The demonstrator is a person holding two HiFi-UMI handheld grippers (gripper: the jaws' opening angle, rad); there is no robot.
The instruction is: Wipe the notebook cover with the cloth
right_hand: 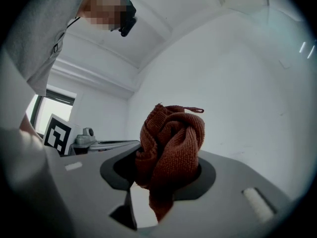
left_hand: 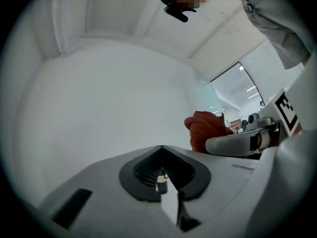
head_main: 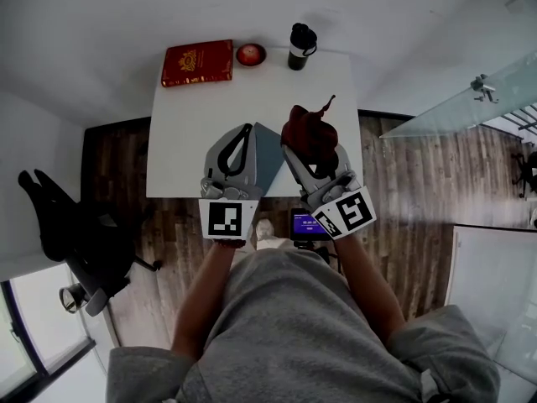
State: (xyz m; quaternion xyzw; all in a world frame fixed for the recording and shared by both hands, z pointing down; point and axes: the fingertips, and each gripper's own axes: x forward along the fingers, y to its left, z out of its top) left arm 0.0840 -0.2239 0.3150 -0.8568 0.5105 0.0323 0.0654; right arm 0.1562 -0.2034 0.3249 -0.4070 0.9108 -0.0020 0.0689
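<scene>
The red notebook with gold print lies at the far left corner of the white table. In the head view both grippers are raised over the table's near edge, well short of the notebook. My right gripper is shut on a bunched rust-red cloth, which bulges out between the jaws as a knot of cloth. My left gripper is shut, with nothing between its jaws. In the left gripper view the cloth shows to the right. Both gripper views face bare white wall; neither shows the notebook.
A small red round dish and a black tumbler stand at the table's far edge beside the notebook. A black office chair is on the wooden floor at left. A glass panel stands at right. A small lit screen sits below the near edge.
</scene>
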